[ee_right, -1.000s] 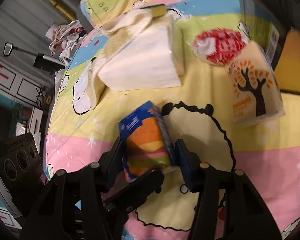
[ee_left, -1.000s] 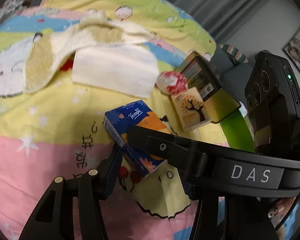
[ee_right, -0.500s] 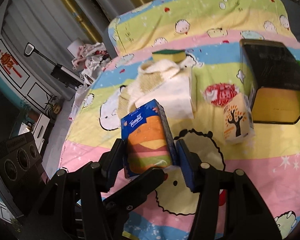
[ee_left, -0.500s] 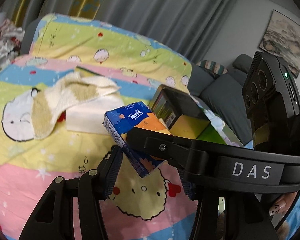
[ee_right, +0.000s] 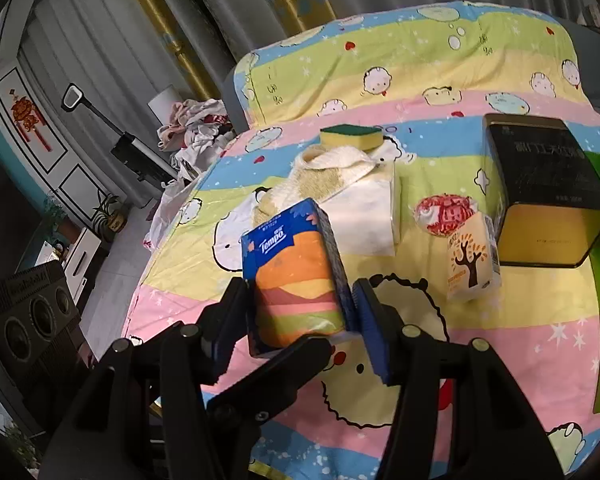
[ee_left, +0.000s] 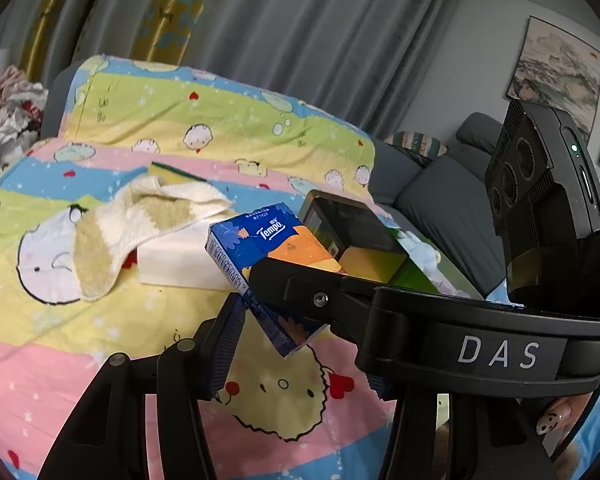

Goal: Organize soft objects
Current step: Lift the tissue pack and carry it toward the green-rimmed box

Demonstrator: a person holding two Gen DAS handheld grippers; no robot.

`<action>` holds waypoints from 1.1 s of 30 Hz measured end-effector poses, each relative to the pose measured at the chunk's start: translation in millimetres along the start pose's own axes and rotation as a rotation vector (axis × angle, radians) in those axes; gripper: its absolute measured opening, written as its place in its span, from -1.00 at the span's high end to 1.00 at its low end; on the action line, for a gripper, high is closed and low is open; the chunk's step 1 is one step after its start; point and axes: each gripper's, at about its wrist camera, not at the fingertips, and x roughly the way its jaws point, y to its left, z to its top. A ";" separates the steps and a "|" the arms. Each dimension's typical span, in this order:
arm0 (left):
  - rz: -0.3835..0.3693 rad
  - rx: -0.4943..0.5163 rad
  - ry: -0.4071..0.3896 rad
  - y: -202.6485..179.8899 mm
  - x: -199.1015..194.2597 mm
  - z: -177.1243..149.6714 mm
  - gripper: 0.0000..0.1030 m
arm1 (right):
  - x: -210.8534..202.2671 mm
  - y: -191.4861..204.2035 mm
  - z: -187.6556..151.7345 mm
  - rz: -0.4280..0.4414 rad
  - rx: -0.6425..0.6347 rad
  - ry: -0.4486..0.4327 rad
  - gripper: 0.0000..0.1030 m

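Observation:
A blue and orange Tempo tissue pack [ee_right: 296, 276] hangs above the cartoon bedspread [ee_right: 500, 344], gripped from two sides. My right gripper [ee_right: 300, 320] has its blue pads pressed on the pack's long sides. My left gripper [ee_left: 296, 340] holds the same pack [ee_left: 268, 240] across its lower end; its right finger is hidden behind the right gripper's black body [ee_left: 420, 320]. One left finger [ee_right: 268, 376] crosses under the pack in the right wrist view.
On the bedspread lie a cream and tan towel [ee_right: 320, 180] over a white tissue pack [ee_right: 364, 216], a yellow-green sponge [ee_right: 350, 136], a red-white wad [ee_right: 444, 212], a small tree-print tissue pack [ee_right: 472, 264] and a black-gold tin [ee_right: 548, 200]. A grey sofa [ee_left: 440, 200] stands beyond.
Both grippers have risen together with the tissue pack, lifting it off the bedspread. Both views have tilted up, so the curtains and the room now show.

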 end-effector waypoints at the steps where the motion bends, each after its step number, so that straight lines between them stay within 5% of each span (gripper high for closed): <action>1: 0.004 0.006 -0.005 -1.2 -1.4 0.1 -0.06 | -1.5 1.4 -0.3 0.003 -0.002 -0.004 -0.08; 20: 0.028 0.060 -0.037 -9.6 -16.3 3.0 -0.06 | -15.0 11.2 -2.3 0.028 -0.029 -0.042 -0.11; 26: 0.023 0.156 -0.092 -34.0 -16.0 7.7 -0.06 | -28.7 -1.7 1.7 0.048 -0.010 -0.068 -0.13; 33: -0.162 0.224 -0.073 -79.5 14.2 20.6 -0.01 | -72.4 -42.2 8.4 0.062 0.056 -0.170 0.12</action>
